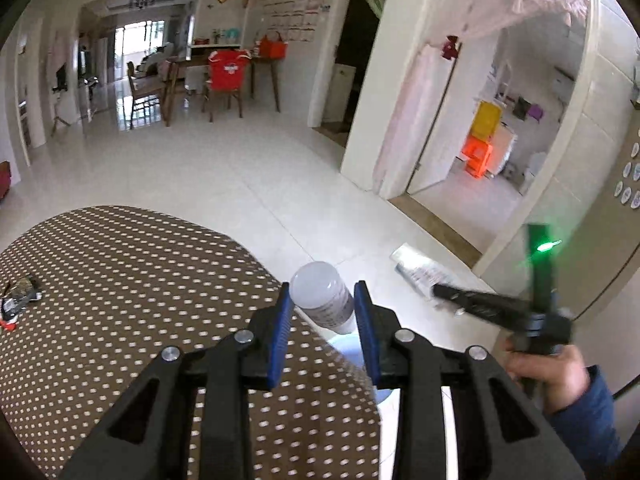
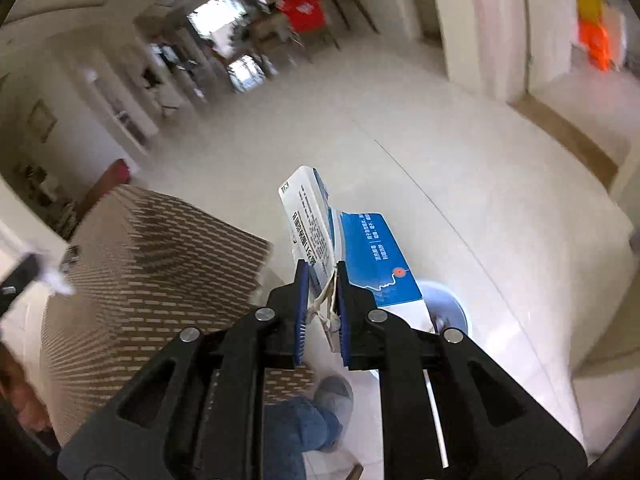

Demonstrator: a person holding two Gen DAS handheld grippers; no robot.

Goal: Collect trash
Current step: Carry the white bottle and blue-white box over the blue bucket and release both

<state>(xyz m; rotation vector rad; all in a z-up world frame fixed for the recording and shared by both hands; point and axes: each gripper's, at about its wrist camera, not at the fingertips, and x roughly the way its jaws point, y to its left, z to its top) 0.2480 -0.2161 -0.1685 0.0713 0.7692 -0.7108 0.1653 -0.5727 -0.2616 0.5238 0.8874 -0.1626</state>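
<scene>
**Both loads pinched near the edge, bin still below**

Our left gripper is clamped on a small white bottle, pads gripping its sides near the lower half; the body juts forward past the fingertips. Our right gripper is nearly closed on the crumpled flap of a blue-and-white carton, which stands up and out beyond the pads.

- Dotted tablecloth lies to the left, with one dark wrapper on it, not yet collected.
- A pale round bin, we judge, sits on the floor just behind the carton, partly hidden.

Risks as we read them: the carton hangs from thin torn card, so a quick swing could tear it or let it pivot out. The bottle is smooth and round; it could slide forward. Releasing off-centre would drop either onto the tiles beside the bin. The right view is blurred, so alignment is uncertain.
</scene>
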